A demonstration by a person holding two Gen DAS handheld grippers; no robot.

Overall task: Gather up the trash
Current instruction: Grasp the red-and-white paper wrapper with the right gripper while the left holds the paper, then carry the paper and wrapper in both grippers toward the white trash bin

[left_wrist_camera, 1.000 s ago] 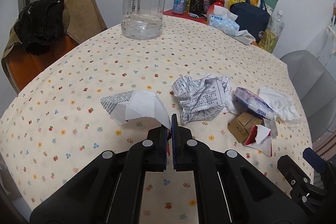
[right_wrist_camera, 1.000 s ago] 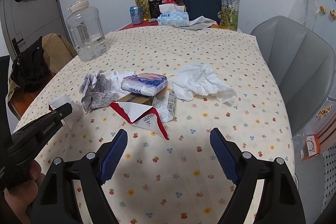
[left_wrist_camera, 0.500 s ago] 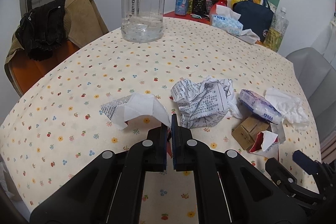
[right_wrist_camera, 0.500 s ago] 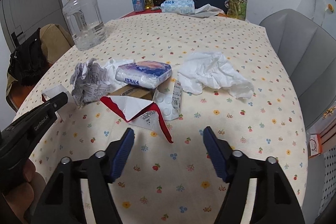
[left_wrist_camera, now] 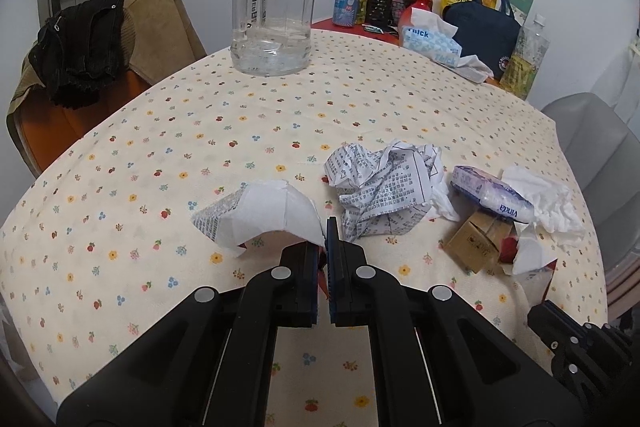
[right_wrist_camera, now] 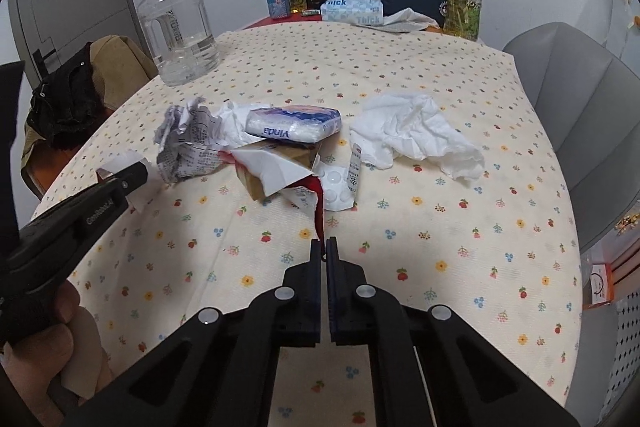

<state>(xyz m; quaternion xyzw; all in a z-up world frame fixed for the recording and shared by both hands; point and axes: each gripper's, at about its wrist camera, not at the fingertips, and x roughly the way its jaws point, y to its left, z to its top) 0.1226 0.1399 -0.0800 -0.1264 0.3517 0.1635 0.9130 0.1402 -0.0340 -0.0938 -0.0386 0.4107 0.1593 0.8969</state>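
Observation:
My left gripper (left_wrist_camera: 324, 241) is shut on a corner of a white printed paper scrap (left_wrist_camera: 256, 215), which arches just above the flowered tablecloth (left_wrist_camera: 240, 115). In the right wrist view my right gripper (right_wrist_camera: 324, 247) is shut on the red tip of a red-and-white wrapper (right_wrist_camera: 280, 171). That wrapper drapes over a small cardboard box (right_wrist_camera: 256, 187). A Vinda tissue pack (right_wrist_camera: 292, 123) lies on the box. A crumpled printed sheet (right_wrist_camera: 188, 143) sits to its left and a crumpled white tissue (right_wrist_camera: 412, 135) to its right. A blister pack (right_wrist_camera: 340, 187) lies beside the wrapper.
A big clear water jug (left_wrist_camera: 276, 7) stands at the back left. A tissue box (left_wrist_camera: 430, 43), navy bag (left_wrist_camera: 484, 23), bottles and a can crowd the far end. A grey chair (right_wrist_camera: 580, 107) is on the right, a clothes-draped chair (left_wrist_camera: 92, 47) on the left.
My right gripper's jaws went from wide open to shut, closing on the wrapper's red tip, which now lifts slightly. My left gripper still holds the paper scrap in place.

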